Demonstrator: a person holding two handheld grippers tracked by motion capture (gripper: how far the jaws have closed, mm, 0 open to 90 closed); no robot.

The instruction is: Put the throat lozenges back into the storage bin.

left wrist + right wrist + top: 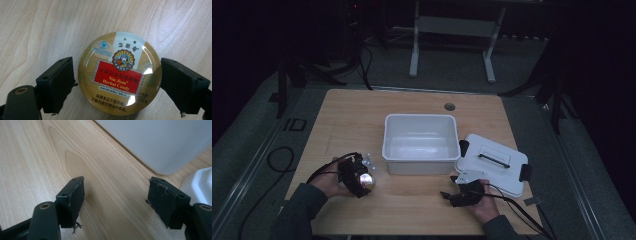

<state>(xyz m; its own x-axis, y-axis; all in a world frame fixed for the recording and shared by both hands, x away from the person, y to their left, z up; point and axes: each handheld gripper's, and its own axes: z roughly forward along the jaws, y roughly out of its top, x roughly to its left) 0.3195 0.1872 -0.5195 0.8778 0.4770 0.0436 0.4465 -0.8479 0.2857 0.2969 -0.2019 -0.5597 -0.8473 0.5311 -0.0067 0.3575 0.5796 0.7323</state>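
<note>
A round candy tin [119, 73] lies flat on the wooden surface [362, 112], at its front left, left of the white bin [420, 144]. The left gripper [117, 85] straddles the tin with its jaws spread, a small gap showing on each side. The right gripper [116, 203] hovers over bare wood near the bin's front corner, jaws spread and holding nothing. The white lid [494, 162] lies just right of the bin.

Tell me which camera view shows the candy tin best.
The left gripper view: the candy tin lies face up between the left gripper jaws, label readable. The high view shows a small shiny disc there.
</note>
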